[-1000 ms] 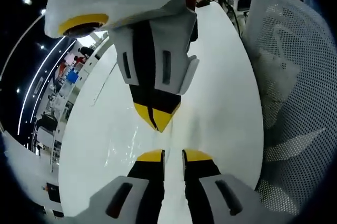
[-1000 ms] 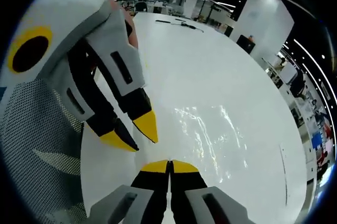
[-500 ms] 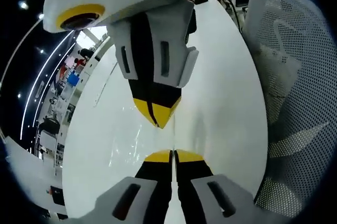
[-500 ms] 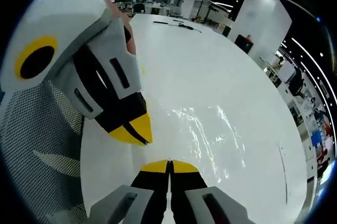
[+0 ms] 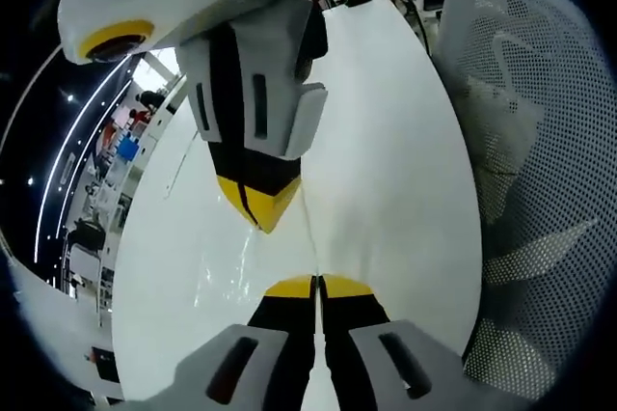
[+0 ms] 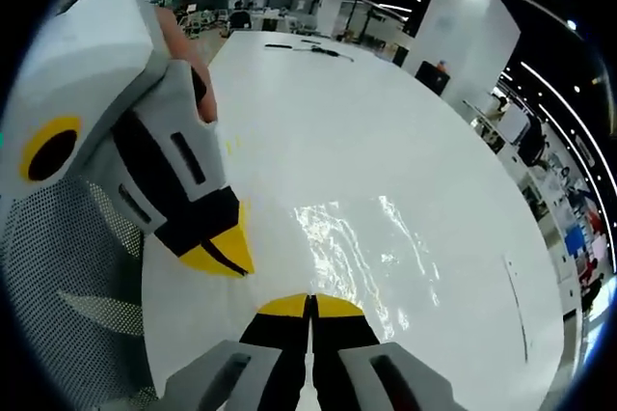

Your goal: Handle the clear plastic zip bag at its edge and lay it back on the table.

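Note:
The clear plastic zip bag lies on the white table and shows mostly as glare and a thin crease. In the left gripper view my left gripper is shut at the bottom, with that crease running into its yellow tips. My right gripper comes down from the top, also shut, a short way from the left one. In the right gripper view the bag shines just beyond my shut right gripper, and the left gripper sits shut to its left.
A white mesh chair stands close along the table's edge, also seen as the mesh chair. Dark cables lie at the table's far end. A thin dark strip rests on the table further right.
The left gripper's jaws, apart one second ago, have closed. The two grippers have drawn slightly apart sideways, and the crease of the bag between them stands out more.

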{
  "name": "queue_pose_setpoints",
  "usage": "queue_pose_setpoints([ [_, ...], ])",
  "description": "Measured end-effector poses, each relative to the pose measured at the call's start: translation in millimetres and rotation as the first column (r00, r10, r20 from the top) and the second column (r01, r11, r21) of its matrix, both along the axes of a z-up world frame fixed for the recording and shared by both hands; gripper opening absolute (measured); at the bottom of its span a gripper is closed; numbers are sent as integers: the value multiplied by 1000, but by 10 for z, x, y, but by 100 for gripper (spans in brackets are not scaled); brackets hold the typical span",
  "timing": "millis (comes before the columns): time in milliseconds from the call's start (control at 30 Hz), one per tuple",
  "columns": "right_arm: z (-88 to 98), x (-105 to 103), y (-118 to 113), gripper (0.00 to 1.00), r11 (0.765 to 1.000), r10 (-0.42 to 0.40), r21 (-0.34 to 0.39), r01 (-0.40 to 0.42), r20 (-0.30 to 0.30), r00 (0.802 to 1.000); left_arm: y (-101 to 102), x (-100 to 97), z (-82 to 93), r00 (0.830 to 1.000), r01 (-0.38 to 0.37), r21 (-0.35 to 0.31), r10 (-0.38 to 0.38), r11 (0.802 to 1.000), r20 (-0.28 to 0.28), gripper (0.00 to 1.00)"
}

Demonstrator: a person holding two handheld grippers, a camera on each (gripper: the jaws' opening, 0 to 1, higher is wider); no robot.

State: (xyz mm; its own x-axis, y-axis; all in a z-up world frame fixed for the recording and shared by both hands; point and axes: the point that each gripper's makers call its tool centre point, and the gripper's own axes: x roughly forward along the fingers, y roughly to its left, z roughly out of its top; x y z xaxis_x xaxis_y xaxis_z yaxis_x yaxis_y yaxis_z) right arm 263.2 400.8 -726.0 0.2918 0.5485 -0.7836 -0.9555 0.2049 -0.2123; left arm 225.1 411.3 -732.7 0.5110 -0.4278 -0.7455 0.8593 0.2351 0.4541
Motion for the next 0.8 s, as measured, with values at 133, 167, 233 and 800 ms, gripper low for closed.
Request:
queue_pose_setpoints([
  [133,41,47,-20,0,999,-31,16,31,-7,999,-19,-23,-13,1000,5,0,-5,1000,-7,0],
  [167,48,59,-26,0,999,-37,17,37,-5,999,-25,-26,-15,1000,7,-1,-7,1000,-8,0],
  [233,69,87,-36,0,998,-52,23,52,-2,999,-34,-34,-22,1000,11,1,-11,1000,-9,0],
  [800,355,370,-57,0,981,-154,129,145,68,986,-90,-58,-72,999,29,-4,-29,1000,-22,0],
])
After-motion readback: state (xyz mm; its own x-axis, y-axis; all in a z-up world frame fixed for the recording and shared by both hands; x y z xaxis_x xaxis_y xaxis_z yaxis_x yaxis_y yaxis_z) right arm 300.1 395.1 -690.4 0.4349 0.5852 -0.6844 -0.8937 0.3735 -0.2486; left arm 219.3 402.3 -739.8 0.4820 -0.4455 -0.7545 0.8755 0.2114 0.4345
